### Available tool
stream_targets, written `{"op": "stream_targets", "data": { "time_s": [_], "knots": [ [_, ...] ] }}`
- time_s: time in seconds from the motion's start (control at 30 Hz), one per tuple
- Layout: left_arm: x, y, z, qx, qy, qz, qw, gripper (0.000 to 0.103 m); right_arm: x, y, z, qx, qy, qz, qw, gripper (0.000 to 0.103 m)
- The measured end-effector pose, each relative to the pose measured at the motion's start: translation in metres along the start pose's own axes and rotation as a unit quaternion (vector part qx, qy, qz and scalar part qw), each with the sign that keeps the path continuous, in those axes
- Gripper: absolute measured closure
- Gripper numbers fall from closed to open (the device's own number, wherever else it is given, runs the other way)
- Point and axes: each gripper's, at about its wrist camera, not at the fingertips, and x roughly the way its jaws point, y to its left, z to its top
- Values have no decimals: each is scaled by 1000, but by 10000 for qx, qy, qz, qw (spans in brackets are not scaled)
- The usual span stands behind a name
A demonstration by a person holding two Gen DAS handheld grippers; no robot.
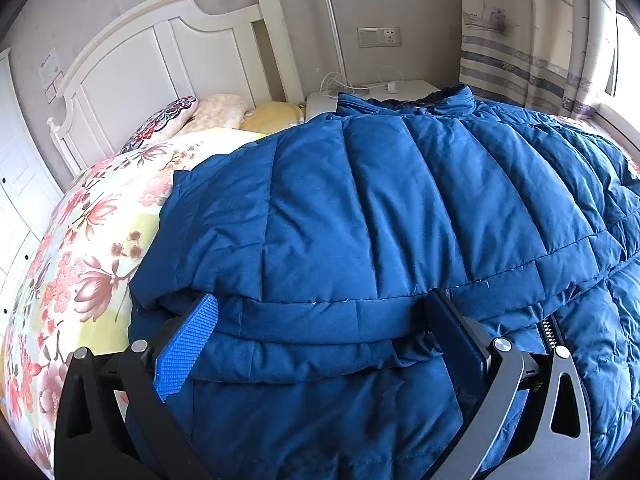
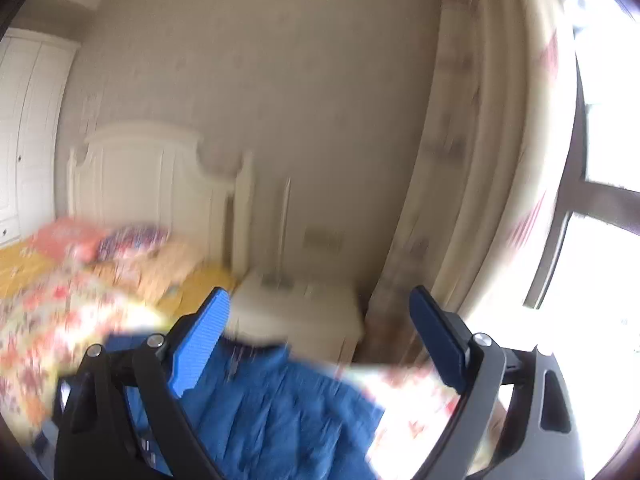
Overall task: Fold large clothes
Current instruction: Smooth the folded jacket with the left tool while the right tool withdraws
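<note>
Right now the left gripper (image 1: 320, 320) straddles the blue jacket's (image 1: 400, 200) folded hem, jaws spread wide. Meanwhile the right gripper (image 2: 320, 320) hangs empty above the floral bedspread (image 2: 60, 312), jaws apart.

A bedroom in a home is shown. A bed (image 1: 92, 240) covered with a floral quilt is backed by a white panelled headboard (image 1: 160, 64), against which patterned pillows (image 1: 192, 118) are laid. Just beside the headboard, toward the window, a white nightstand (image 1: 384, 92) is placed, with a cable and charger on it. On the wall above the nightstand a switch and socket plate (image 1: 378, 37) is mounted. Beyond the nightstand, printed curtains (image 1: 528, 40) are hung. On the headboard's other side, white wardrobe doors (image 1: 16, 184) are seen.
</note>
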Motion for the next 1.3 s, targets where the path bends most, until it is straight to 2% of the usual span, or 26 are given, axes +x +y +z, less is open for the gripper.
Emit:
{"op": "stream_targets", "data": {
  "time_s": [0.2, 0.3, 0.53, 0.7, 0.8, 0.9, 1.1, 1.3],
  "knots": [
    [0, 1, -1, -12, -1, 3, 10000, 4, -53, -17, 89, 71, -1188, -288, 9925, 9],
    [0, 1, -1, -9, -4, 5, 10000, 4, -64, -16, 105, -17, -1369, -300, 9901, 8],
    [-3, 1, -3, 10, -49, 99, 9999, 4, -60, -11, 107, -143, -1255, -279, 9916, 7],
    [-20, 11, -2, -285, -412, 106, 9987, 4, -47, 0, 101, -170, -1162, -233, 9928, 7],
    [-27, 27, 8, -529, -541, -38, 9971, 4, -39, 5, 99, -210, -1120, -218, 9932, 6],
    [-29, 37, 26, -468, -641, 63, 9968, 4, -28, 9, 99, -233, -1061, -206, 9939, 6],
    [-15, 47, 53, -318, -582, 173, 9976, 4, -10, 20, 98, -292, -1010, -162, 9943, 5],
    [10, 48, 55, -362, -382, 125, 9985, 4, 15, 24, 93, -300, -905, -158, 9953, 4]
  ]
}}
